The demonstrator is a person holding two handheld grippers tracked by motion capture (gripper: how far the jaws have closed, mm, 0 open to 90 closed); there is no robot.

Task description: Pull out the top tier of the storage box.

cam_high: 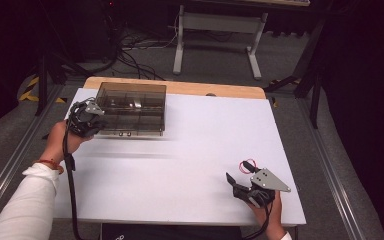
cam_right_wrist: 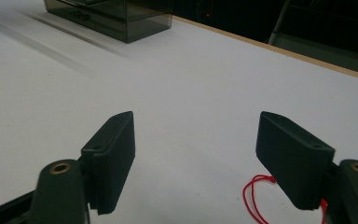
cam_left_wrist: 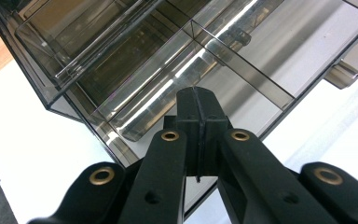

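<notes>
A smoky transparent box (cam_high: pixel 130 107) with several compartments sits at the back left of the white table (cam_high: pixel 190 150). My left gripper (cam_high: pixel 91 121) is at the box's near left corner. In the left gripper view its jaws are pressed together above the compartments (cam_left_wrist: pixel 242 65), and a thin wall of the box seems pinched between them. My right gripper (cam_high: pixel 236 181) rests low near the table's front right. Its pads (cam_right_wrist: pixel 114 154) stand wide apart over bare table, with nothing between them. The box (cam_right_wrist: pixel 121 16) shows far off in the right gripper view.
A red cord loop (cam_right_wrist: pixel 256 196) hangs from the right gripper. A wooden strip (cam_high: pixel 180 87) borders the table's far edge. Beyond it are a white stand (cam_high: pixel 220 30) and floor cables (cam_high: pixel 130 55). Metal rails (cam_high: pixel 330 170) run along both sides.
</notes>
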